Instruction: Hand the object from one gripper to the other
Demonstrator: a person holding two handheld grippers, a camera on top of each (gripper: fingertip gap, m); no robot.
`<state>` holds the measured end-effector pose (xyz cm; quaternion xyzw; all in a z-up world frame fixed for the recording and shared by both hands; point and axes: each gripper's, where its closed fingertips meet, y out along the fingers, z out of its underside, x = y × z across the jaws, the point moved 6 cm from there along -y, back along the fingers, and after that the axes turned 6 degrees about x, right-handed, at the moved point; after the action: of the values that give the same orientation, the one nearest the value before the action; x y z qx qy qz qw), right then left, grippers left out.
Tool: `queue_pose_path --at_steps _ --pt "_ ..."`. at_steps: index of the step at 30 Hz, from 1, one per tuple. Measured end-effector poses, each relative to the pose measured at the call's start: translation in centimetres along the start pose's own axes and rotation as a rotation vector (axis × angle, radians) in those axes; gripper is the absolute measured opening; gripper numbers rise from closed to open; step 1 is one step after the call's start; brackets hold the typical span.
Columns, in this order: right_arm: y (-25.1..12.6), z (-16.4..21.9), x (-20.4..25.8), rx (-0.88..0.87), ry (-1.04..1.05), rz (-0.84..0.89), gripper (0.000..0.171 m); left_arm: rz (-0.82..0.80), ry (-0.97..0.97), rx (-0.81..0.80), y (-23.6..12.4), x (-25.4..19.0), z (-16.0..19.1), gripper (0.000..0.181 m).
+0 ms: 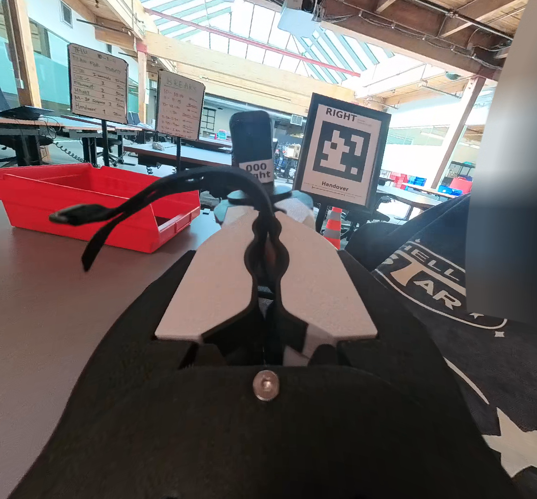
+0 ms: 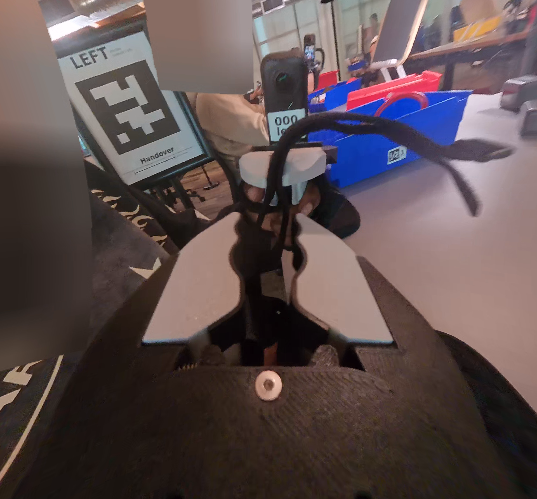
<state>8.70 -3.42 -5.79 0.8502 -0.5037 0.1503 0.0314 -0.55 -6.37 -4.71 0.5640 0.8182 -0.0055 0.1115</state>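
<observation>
The left gripper (image 1: 266, 223) is clamped on a black cable (image 1: 174, 194), whose plug end droops toward nine o'clock over the red bin (image 1: 87, 194). The right gripper (image 2: 267, 223) meets it head-on, fingers slightly apart around the same cable. Both cameras carry small white labels, and framed marker signs (image 1: 340, 150) stand behind the worktop (image 1: 58, 296).

I count two hand-held grippers (image 1: 265, 217) (image 2: 268, 223), one black cable (image 1: 162, 194), one red bin (image 1: 96, 194), one blue bin (image 2: 392, 136), two whiteboards (image 1: 98, 84).
</observation>
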Motion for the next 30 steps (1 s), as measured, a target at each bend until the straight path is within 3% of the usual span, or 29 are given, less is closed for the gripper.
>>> queue_pose_path --at_steps 2,4,6,8,12,14,16,19,21,24,26,30 --pt "0.2 0.2 0.0 0.006 -0.017 -0.003 0.007 0.01 -0.006 -0.002 0.2 -0.2 0.0 0.005" --pt "-0.1 0.0 -0.1 -0.005 -0.035 0.027 0.006 -0.007 -0.012 0.011 0.3 -0.1 0.1 0.011" --pt "-0.9 -0.8 0.0 -0.078 -0.031 0.037 0.006 -0.026 -0.012 0.084 0.5 0.2 0.7 0.033" --pt "-1.6 -1.4 0.0 -0.131 -0.028 0.057 0.006 -0.007 -0.031 0.155 1.0 0.2 1.4 0.038" --pt "-2.0 -1.5 0.0 -0.135 -0.035 0.088 0.006 0.014 -0.004 0.143 1.8 -0.2 1.9 0.01" --pt "-2.0 -1.7 0.1 -0.139 -0.037 0.08 0.008 0.012 -0.013 0.131 1.6 -0.2 1.8 0.006" --pt "-2.1 -1.7 0.4 -0.097 -0.11 0.089 0.025 0.055 -0.082 0.078 1.4 -0.4 1.2 0.005" --pt "-2.7 -1.9 1.1 0.0 -0.452 0.244 0.057 0.097 -0.218 -0.018 0.6 -0.2 0.3 0.006" --pt "-3.2 -2.1 1.9 0.026 -0.849 0.5 0.058 0.138 -0.302 -0.06 0.2 -0.2 -0.1 0.005" --pt "-2.7 -1.0 3.8 0.14 -1.492 0.818 0.04 0.231 -0.403 -0.054 0.4 -0.6 0.0 0.005" --pt "-1.7 -0.3 3.9 0.239 -1.609 0.881 0.031 0.263 -0.434 -0.026 0.9 -0.8 0.5 0.005" --pt "-1.3 -0.3 4.0 0.213 -1.632 0.889 0.031 0.284 -0.448 0.04 1.5 -1.1 1.2 0.005"
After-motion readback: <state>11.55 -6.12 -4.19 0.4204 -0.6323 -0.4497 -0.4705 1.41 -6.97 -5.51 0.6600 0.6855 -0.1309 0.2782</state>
